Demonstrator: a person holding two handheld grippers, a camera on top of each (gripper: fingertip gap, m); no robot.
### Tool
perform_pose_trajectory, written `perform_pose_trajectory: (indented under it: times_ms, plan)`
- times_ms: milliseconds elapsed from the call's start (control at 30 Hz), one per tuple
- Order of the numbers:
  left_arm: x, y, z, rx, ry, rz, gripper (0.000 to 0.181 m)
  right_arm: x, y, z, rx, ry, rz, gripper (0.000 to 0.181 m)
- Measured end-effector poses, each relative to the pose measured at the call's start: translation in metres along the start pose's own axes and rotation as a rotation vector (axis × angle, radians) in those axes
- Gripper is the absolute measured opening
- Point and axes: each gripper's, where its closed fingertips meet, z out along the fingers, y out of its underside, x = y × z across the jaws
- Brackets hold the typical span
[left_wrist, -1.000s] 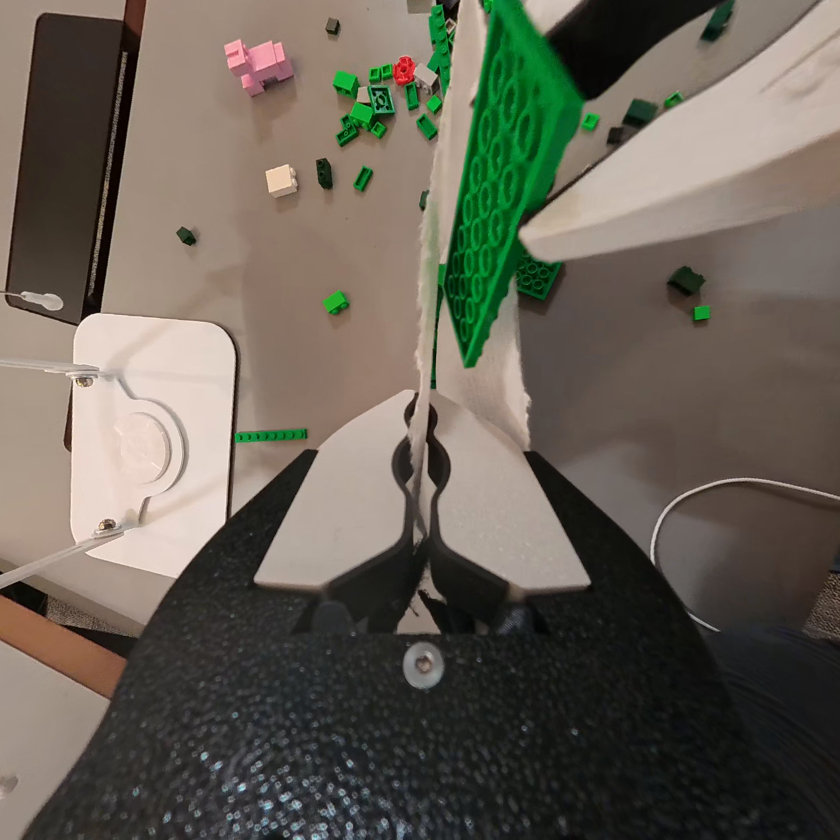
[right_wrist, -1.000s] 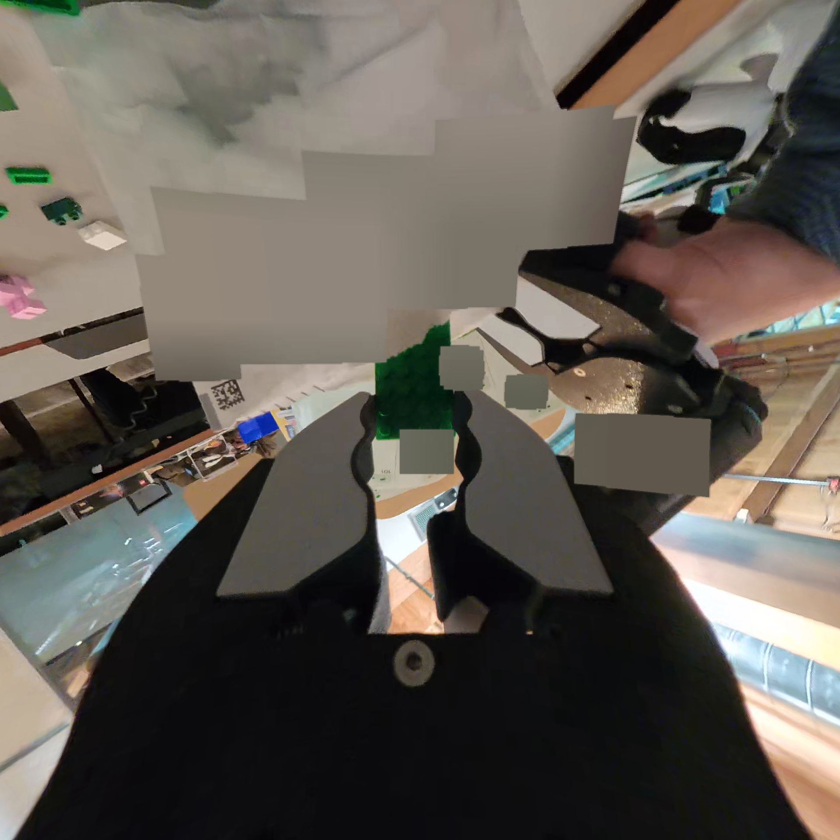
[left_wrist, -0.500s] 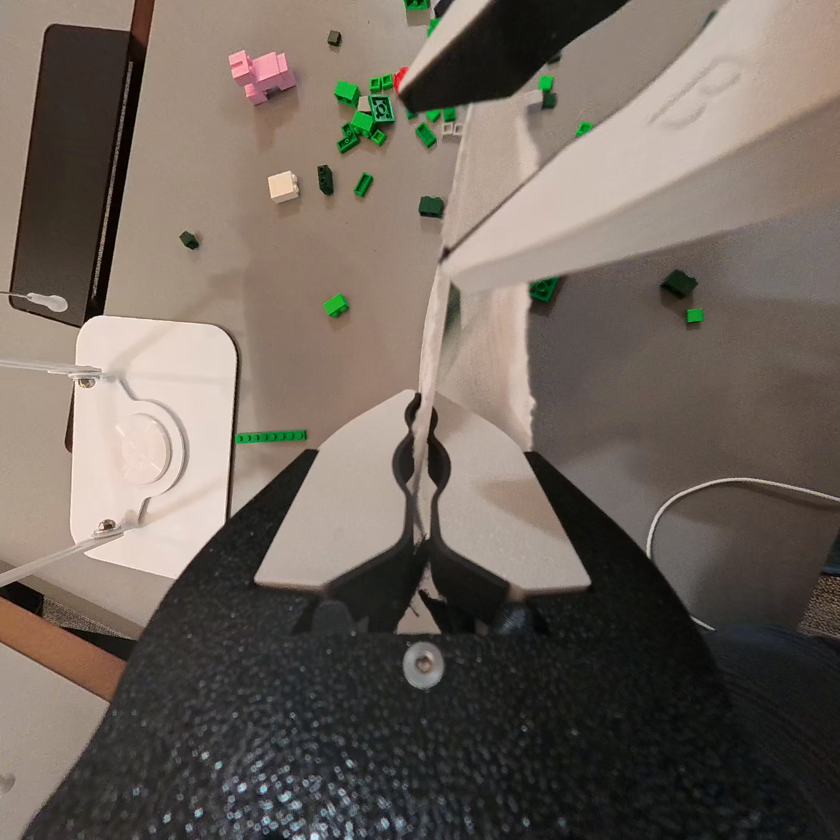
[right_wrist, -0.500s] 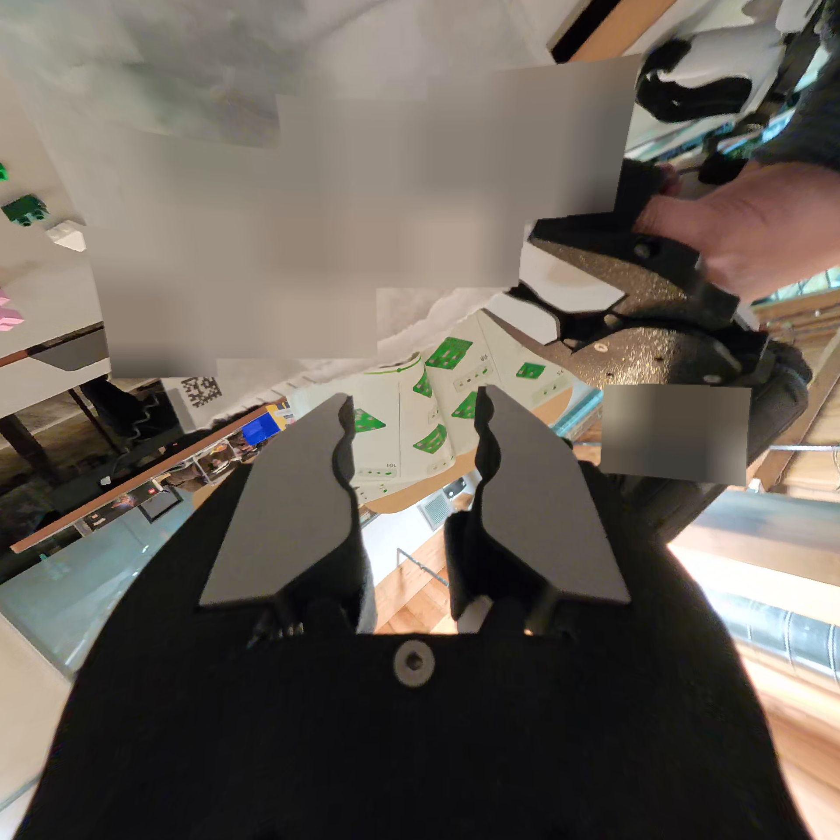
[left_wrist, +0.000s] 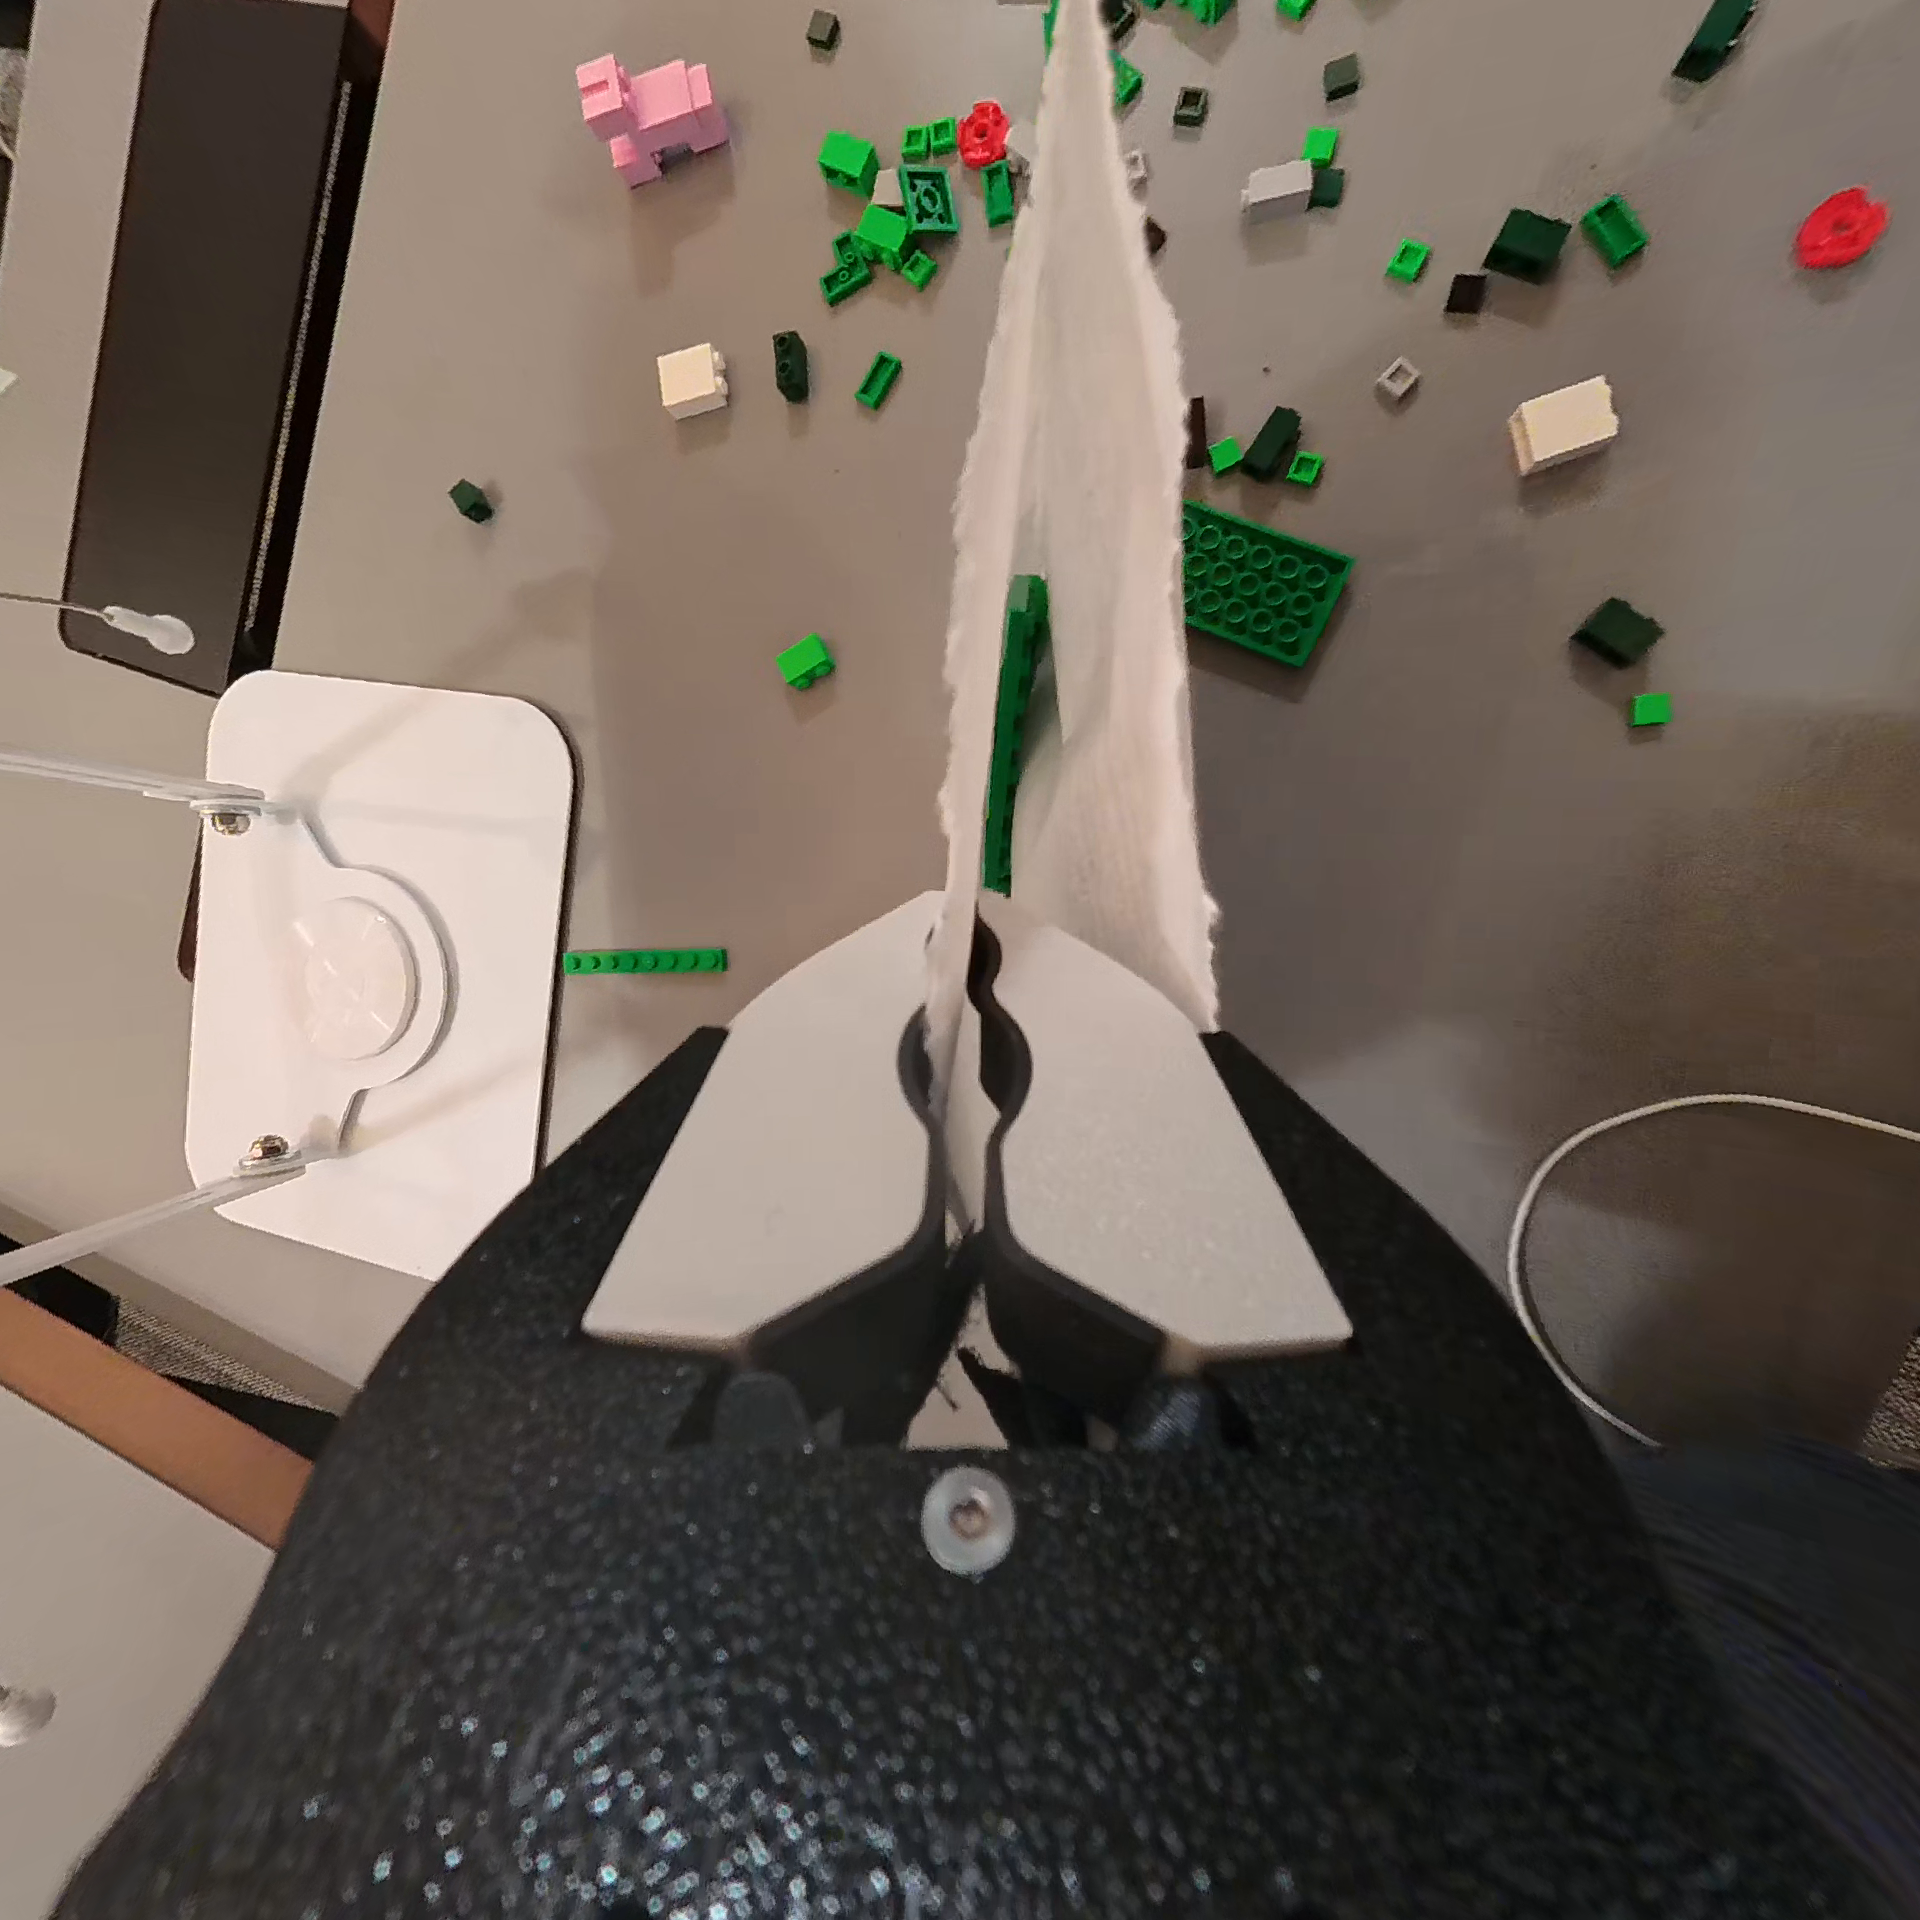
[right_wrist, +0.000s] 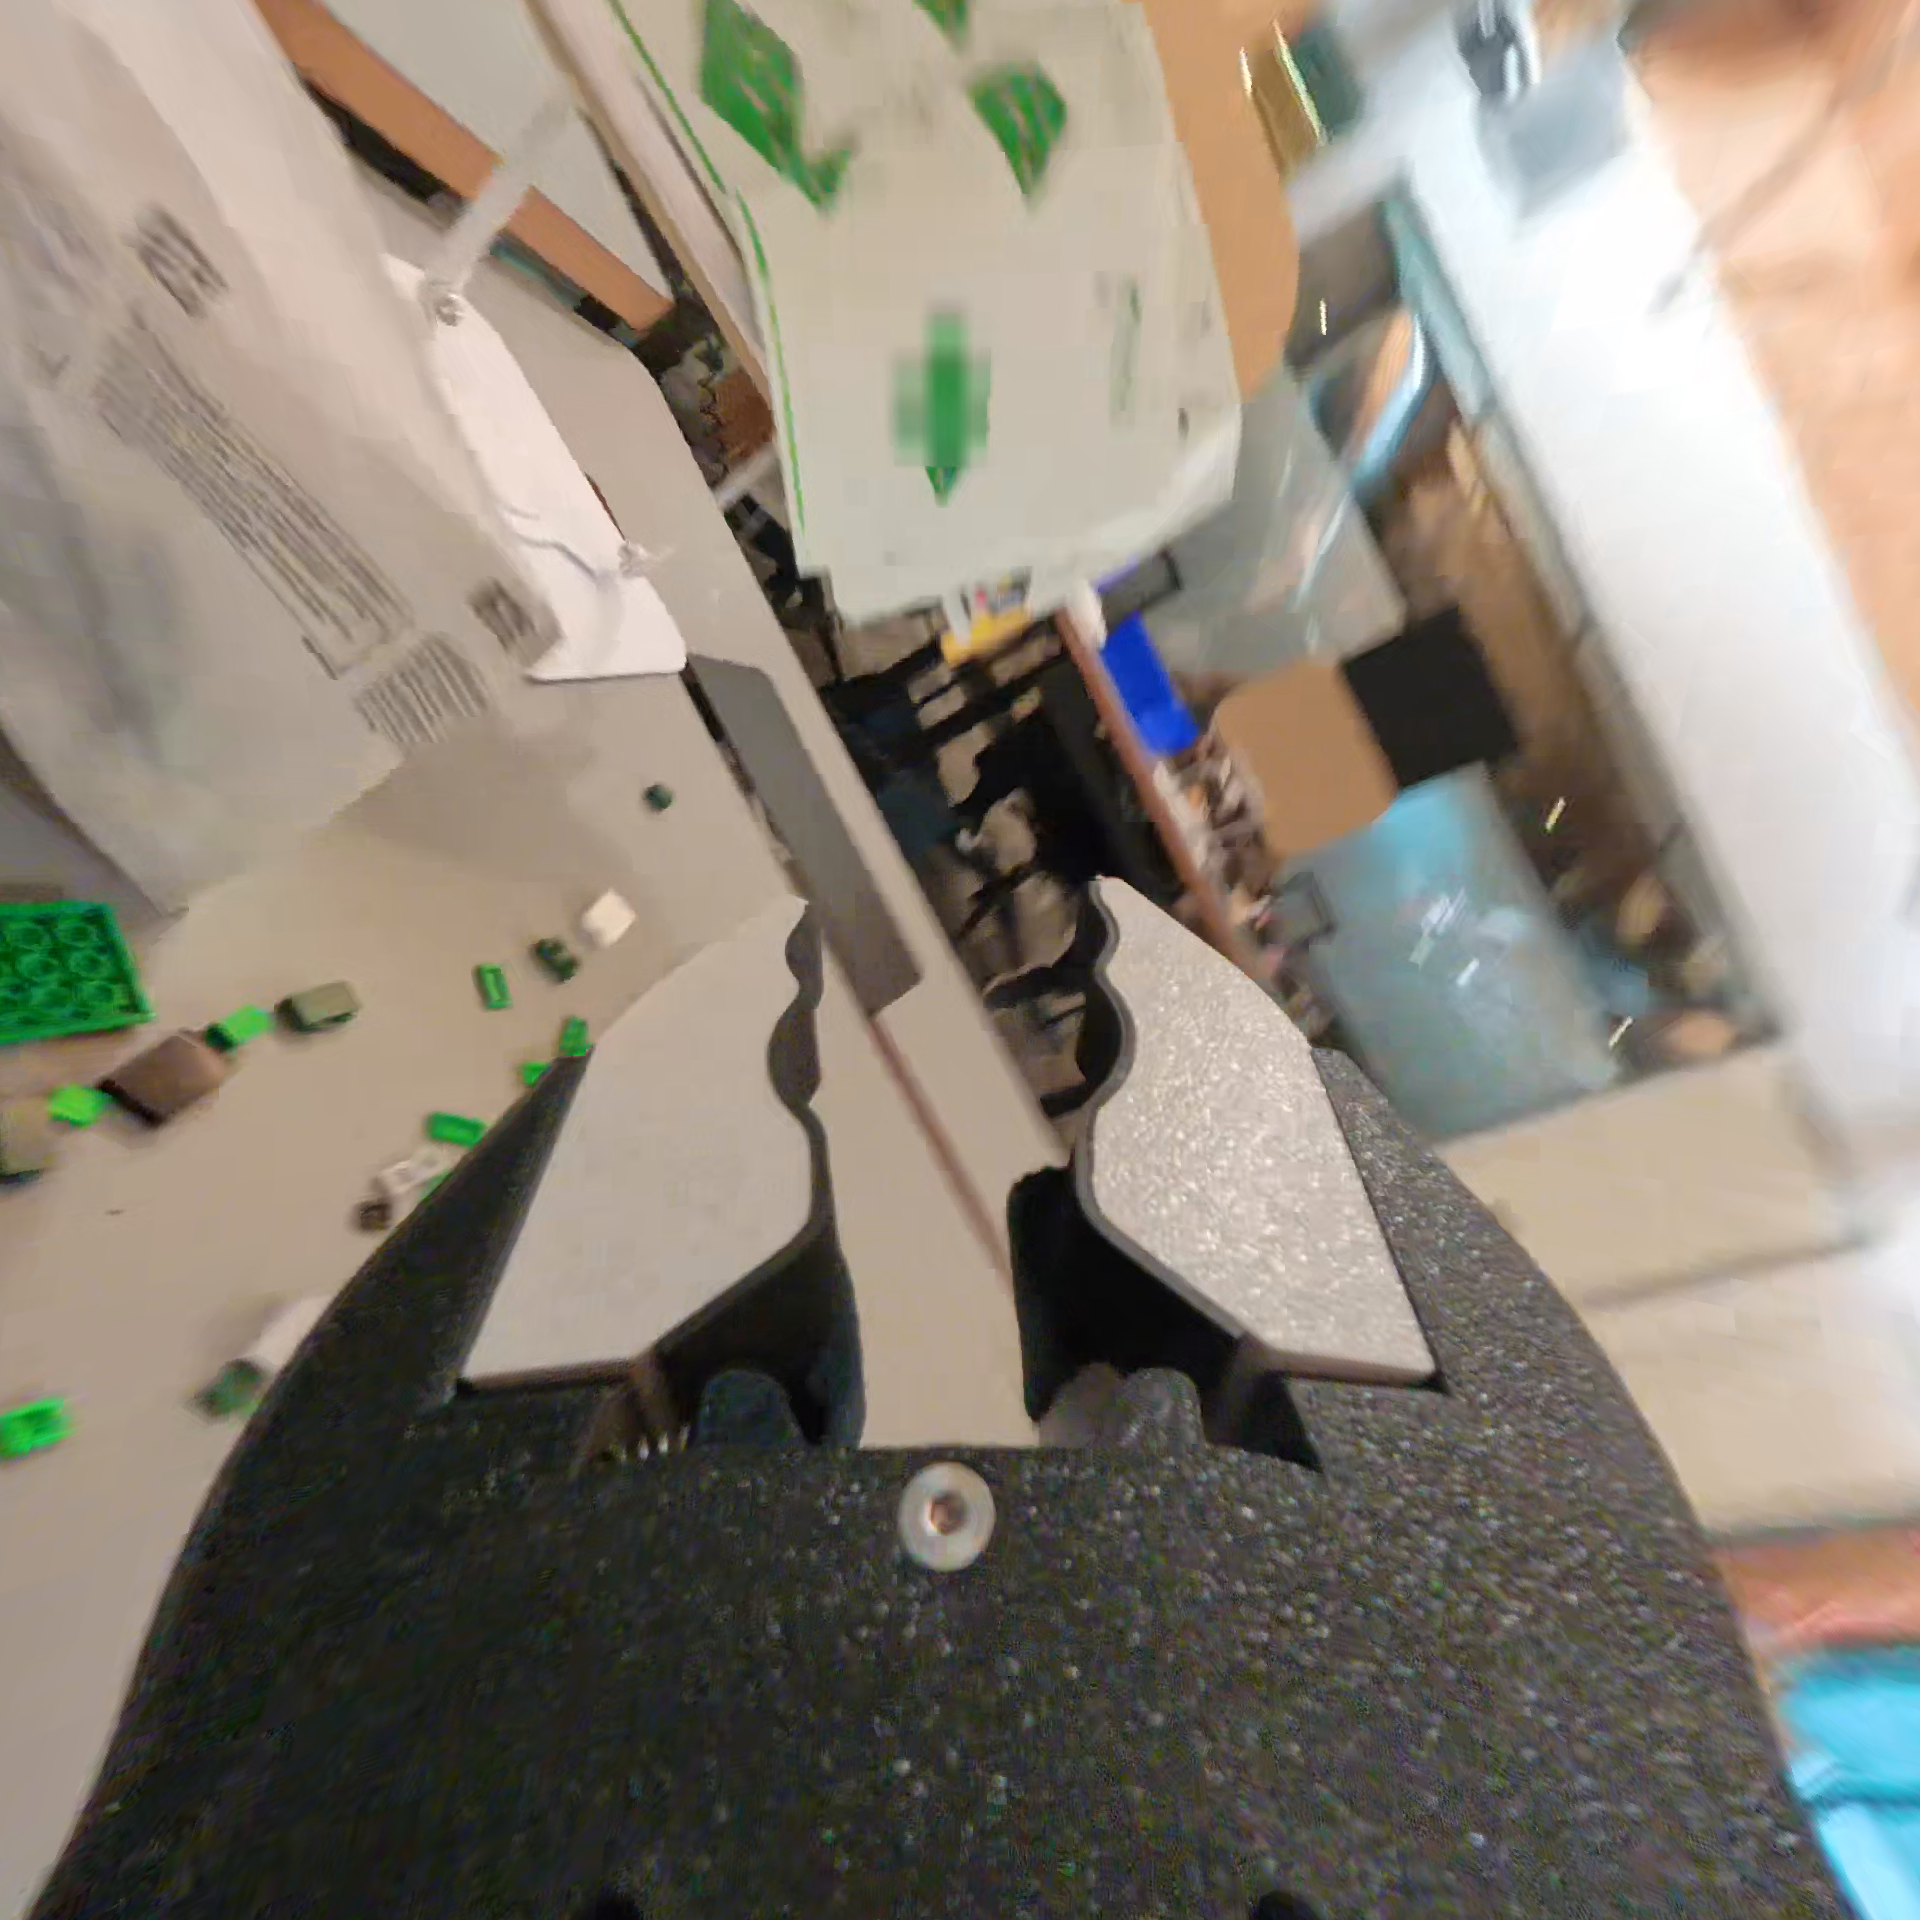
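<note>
Since half a second ago the right gripper (right_wrist: 951, 904) has left the left wrist view, where its pale fingers filled the upper right; a second ago it held a green studded plate up against the paper there. Now the paper bag (left_wrist: 1081, 540) stands alone, rising from the centre to the top edge. The left gripper (left_wrist: 961, 925) stays clamped on the bag's torn lower edge, its jaws together with the paper between them. A green plate (left_wrist: 1013, 727) shows edge-on inside the bag's folds, so it appears to be in the bag already. Another green plate (left_wrist: 1262, 592) lies flat on the grey table (left_wrist: 1455, 883) just right of the bag, amid scattered small bricks and a pink brick figure (left_wrist: 655, 114) at upper left; these are still loose.

As for pose, the left gripper points down over the table, bag hanging upright in mid-frame. The right gripper's view is blurred with motion; it is tilted, its jaws are apart with nothing between them, aimed at the table's far edge, with a green plate (right_wrist: 62, 971) at the left edge.
</note>
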Motion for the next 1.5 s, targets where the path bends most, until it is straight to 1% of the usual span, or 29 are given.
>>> perform_pose_trajectory:
  times_ms: [100,233,333,433,600,833,933,1000,1033,1067,1133,1200,1300,1400,1500]
  plan:
    - [-0.002,0.001,0.000,-0.009,-0.017,-0.003,0.000,-0.016,0.051,-0.003,-0.068,-0.022,0.326,0.047]
    - [-0.005,0.004,0.000,-0.019,-0.030,-0.006,0.000,-0.022,0.102,-0.004,-0.089,-0.001,0.625,0.046]
    - [-0.006,0.006,0.000,-0.034,-0.041,-0.011,0.000,-0.026,0.121,-0.002,-0.077,-0.043,0.824,0.046]
    - [-0.008,0.008,0.000,-0.045,-0.049,-0.022,0.000,-0.029,0.133,-0.003,-0.082,-0.098,0.931,0.052]
    - [-0.010,0.011,0.004,-0.070,-0.052,-0.028,0.000,-0.027,0.149,-0.007,-0.117,-0.093,0.944,0.054]
    - [-0.011,0.012,0.004,-0.073,-0.057,-0.033,0.000,-0.027,0.148,-0.007,-0.105,-0.100,0.904,0.057]
    - [-0.012,0.014,0.004,-0.074,-0.060,-0.038,0.000,-0.035,0.147,-0.007,-0.101,-0.146,0.859,0.053]
    - [-0.013,0.014,0.004,-0.073,-0.059,-0.041,0.000,-0.047,0.139,-0.009,-0.064,-0.251,0.814,0.031]
    - [-0.013,0.014,0.004,-0.072,-0.059,-0.041,0.000,-0.052,0.134,-0.010,-0.038,-0.293,0.786,0.023]
    - [-0.013,0.014,0.004,-0.071,-0.058,-0.042,0.000,-0.054,0.132,-0.011,-0.028,-0.305,0.765,0.021]
    - [-0.013,0.015,0.004,-0.068,-0.056,-0.043,0.000,-0.063,0.130,-0.013,-0.031,-0.361,0.727,0.022]
    - [-0.013,0.015,0.004,-0.065,-0.053,-0.045,0.000,-0.076,0.131,-0.016,-0.067,-0.448,0.701,0.029]
    - [-0.013,0.015,0.004,-0.064,-0.051,-0.044,0.000,-0.098,0.128,-0.026,-0.093,-0.616,0.705,0.035]
    - [-0.012,0.014,0.004,-0.064,-0.048,-0.040,0.000,-0.118,0.121,-0.038,-0.086,-0.774,0.693,0.036]
    - [-0.010,0.012,0.004,-0.062,-0.046,-0.030,0.000,-0.135,0.115,-0.040,-0.105,-0.853,0.657,0.035]
